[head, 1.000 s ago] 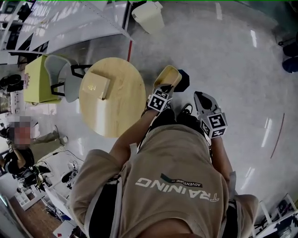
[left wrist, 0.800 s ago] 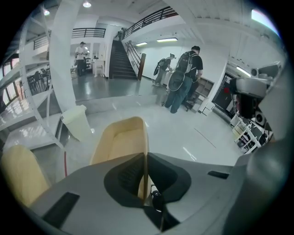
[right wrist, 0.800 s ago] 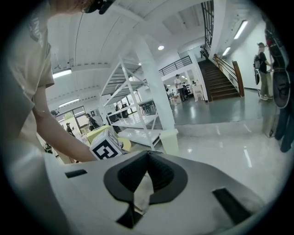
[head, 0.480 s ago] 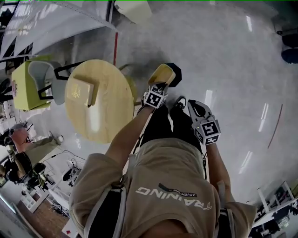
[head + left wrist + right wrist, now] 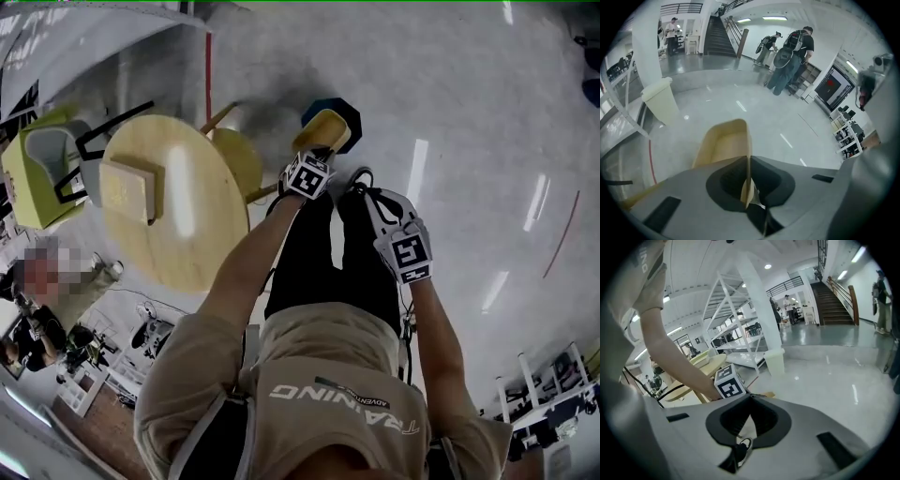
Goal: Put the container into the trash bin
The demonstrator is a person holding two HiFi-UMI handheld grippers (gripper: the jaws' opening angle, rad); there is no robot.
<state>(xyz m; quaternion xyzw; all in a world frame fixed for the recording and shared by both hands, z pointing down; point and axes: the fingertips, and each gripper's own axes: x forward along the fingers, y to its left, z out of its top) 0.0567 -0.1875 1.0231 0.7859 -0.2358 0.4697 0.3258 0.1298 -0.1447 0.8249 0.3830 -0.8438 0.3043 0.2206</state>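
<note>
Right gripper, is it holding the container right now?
No, the right gripper has its jaws together on nothing; the container is pinched by its wall in the left gripper.

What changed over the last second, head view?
Both arms stretched down toward the floor; the left gripper carried the container over the dark object on the floor. Unchanged: left grip on the container, right gripper shut and empty.

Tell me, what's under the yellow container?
A dark bin sits on the floor beneath the container. Only its far edge shows; the container hides the rest, including its inside.
</note>
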